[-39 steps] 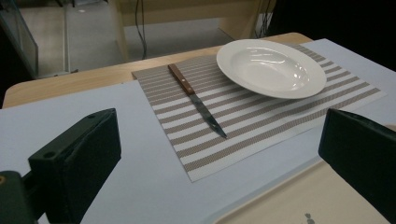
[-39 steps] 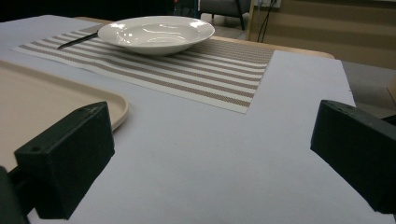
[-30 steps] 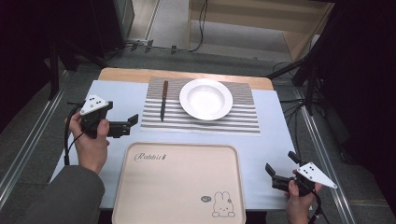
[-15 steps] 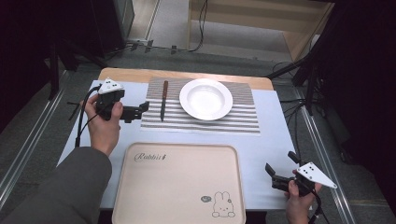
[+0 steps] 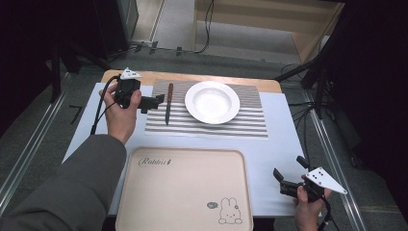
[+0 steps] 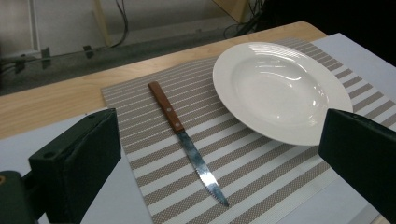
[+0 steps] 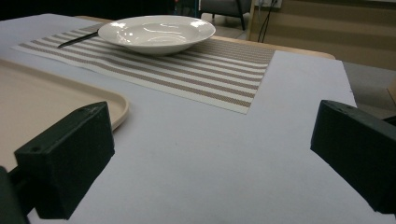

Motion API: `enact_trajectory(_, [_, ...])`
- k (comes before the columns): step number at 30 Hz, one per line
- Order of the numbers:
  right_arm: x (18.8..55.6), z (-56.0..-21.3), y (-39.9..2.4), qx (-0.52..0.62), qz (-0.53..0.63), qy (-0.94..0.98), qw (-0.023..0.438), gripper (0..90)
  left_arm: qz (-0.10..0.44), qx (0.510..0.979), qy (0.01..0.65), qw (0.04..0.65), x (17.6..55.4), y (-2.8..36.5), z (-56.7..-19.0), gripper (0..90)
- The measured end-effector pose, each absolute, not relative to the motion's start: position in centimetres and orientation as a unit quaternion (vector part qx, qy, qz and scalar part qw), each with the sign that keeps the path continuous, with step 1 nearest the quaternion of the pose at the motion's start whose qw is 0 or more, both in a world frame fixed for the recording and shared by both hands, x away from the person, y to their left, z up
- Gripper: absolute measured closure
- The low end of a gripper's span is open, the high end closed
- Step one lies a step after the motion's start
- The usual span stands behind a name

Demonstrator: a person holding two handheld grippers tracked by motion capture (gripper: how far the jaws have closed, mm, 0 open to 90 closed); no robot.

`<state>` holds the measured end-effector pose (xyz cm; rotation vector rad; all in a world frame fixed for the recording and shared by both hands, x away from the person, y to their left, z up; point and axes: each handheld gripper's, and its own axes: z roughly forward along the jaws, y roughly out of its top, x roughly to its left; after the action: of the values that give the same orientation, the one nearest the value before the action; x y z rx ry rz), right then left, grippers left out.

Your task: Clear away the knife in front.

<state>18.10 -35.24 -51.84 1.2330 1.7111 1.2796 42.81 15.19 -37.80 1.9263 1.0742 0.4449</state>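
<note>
my left gripper (image 5: 156, 100), jaws wide apart and empty, has moved farther and rightward since the earlier frame; it now sits at the striped placemat's (image 5: 250, 120) left edge, just left of the knife (image 5: 168, 103). the knife lies unmoved on the placemat, left of the white plate (image 5: 212, 102). my right gripper (image 5: 284, 183), jaws also apart, stays at the near right, right of the tray (image 5: 183, 192).

Even overhead light, dark surroundings
</note>
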Motion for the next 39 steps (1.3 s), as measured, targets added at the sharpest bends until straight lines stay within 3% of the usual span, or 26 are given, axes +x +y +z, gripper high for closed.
enact_trajectory(9, [18.2,-51.9,-35.2,0.471,0.488,0.656,0.331,0.0,0.157,0.776,0.464,0.398,45.9,14.0,-39.2,4.8])
enact_trajectory(12, [18.2,-51.9,-35.2,0.470,0.487,0.657,0.331,0.0,0.158,0.777,0.473,0.383,46.7,13.4,-39.6,13.5])
enact_trajectory(19, [18.3,-51.9,-35.1,0.470,0.484,0.659,0.332,0.0,0.146,0.782,0.495,0.350,48.8,12.0,-40.5,22.4])
enact_trajectory(25, [18.3,-51.9,-35.0,0.467,0.482,0.662,0.333,0.0,0.137,0.786,0.511,0.321,50.3,11.0,-41.7,37.8])
enact_trajectory(36, [18.5,-51.9,-34.9,0.463,0.476,0.668,0.336,0.0,0.109,0.788,0.532,0.291,52.7,9.6,-43.7,57.3])
enact_trajectory(39, [18.4,-51.9,-34.9,0.463,0.476,0.668,0.336,0.0,0.110,0.789,0.534,0.282,53.1,9.4,-44.2,58.5])
